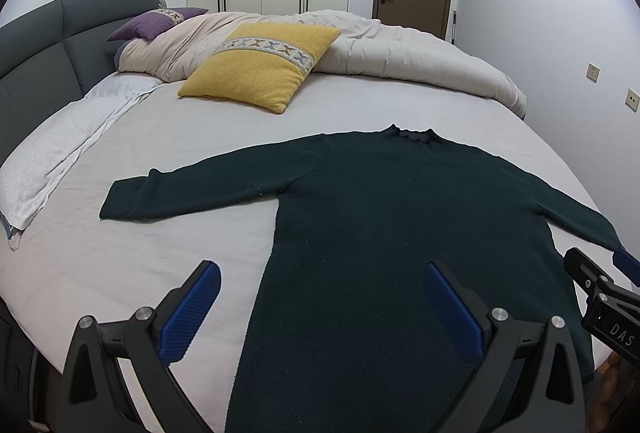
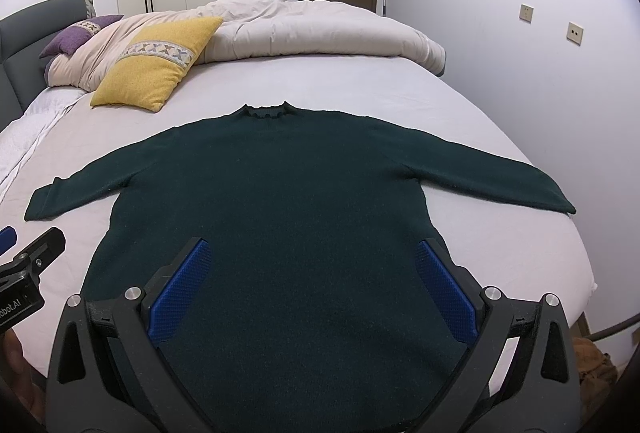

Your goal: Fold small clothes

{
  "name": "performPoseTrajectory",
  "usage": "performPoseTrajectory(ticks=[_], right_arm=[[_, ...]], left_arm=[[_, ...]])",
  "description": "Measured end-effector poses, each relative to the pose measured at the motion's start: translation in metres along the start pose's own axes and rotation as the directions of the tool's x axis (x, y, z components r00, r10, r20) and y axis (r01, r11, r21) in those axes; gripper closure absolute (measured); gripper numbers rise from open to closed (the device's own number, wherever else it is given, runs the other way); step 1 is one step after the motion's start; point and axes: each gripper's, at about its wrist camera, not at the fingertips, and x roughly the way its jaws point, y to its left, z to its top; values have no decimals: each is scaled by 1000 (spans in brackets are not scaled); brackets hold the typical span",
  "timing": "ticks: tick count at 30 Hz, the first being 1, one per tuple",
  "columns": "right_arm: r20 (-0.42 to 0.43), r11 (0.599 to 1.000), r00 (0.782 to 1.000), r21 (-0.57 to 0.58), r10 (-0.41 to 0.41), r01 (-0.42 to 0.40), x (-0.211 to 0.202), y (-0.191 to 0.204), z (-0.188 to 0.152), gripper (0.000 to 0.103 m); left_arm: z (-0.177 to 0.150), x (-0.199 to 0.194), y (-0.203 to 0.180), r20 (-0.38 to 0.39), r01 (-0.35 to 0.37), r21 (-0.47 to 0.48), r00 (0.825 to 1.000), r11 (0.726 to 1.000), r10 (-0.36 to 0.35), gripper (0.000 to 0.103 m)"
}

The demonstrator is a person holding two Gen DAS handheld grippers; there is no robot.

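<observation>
A dark green long-sleeved sweater [image 1: 384, 217] [image 2: 288, 193] lies flat on the bed, collar away from me and both sleeves spread out to the sides. My left gripper [image 1: 322, 279] stands open above the sweater's lower left edge, one blue pad over the sheet and the other over the cloth. Over the lower middle of the body my right gripper [image 2: 312, 257] hangs open, nothing between its fingers. Each gripper shows at the edge of the other's view: the right one [image 1: 600, 289] and the left one [image 2: 28, 253].
The bed sheet [image 1: 120, 273] [image 2: 500, 245] is pale grey. A yellow cushion [image 1: 260, 65] [image 2: 154, 65], a purple cushion [image 1: 154, 23] and a rumpled beige duvet [image 1: 400, 53] [image 2: 320, 29] lie behind the sweater. A white towel [image 1: 60, 149] runs along the left, by the grey headboard [image 1: 44, 45].
</observation>
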Motion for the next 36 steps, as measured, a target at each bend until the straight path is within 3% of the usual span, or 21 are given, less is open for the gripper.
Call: performPoseTrajectory(ticks=[36], right_arm=[[-9,1000,1000,-7,-1,1,14,13,-19,0]], left_arm=[[-3,-1,8,-2,1,-1,1000,1000,-1,0]])
